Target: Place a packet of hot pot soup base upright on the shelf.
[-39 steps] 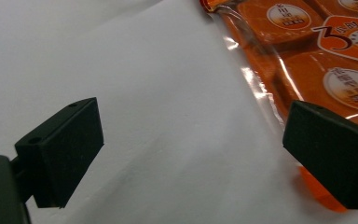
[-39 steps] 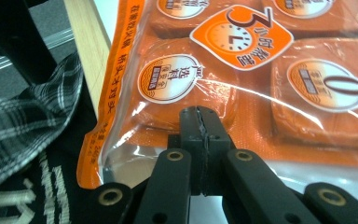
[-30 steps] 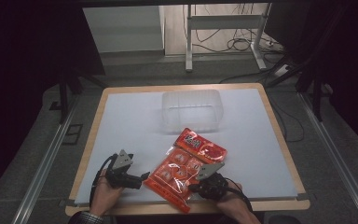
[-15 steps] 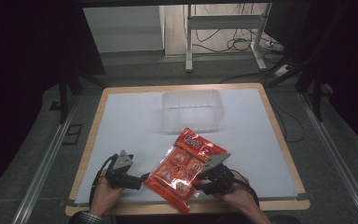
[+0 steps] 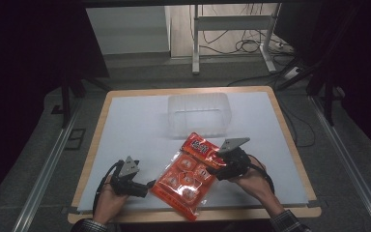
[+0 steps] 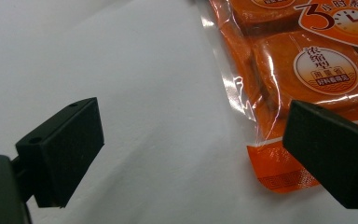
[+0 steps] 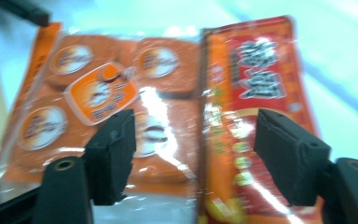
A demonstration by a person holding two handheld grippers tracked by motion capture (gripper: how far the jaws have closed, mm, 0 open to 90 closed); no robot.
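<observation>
Both tongs gape open beside an orange snack bag (image 5: 188, 176) at lower centre of the high view.
Left gripper (image 6: 193, 154) view: bag edge at upper right. Right gripper (image 7: 196, 154) view: bag spreads behind both jaws, unpinched.

Our two black hand-held grippers

We see the left gripper (image 5: 147, 184) and right gripper (image 5: 211, 170) each topped by a grey three-cornered plate, trailing black cables; dark sleeve cuffs show.
</observation>
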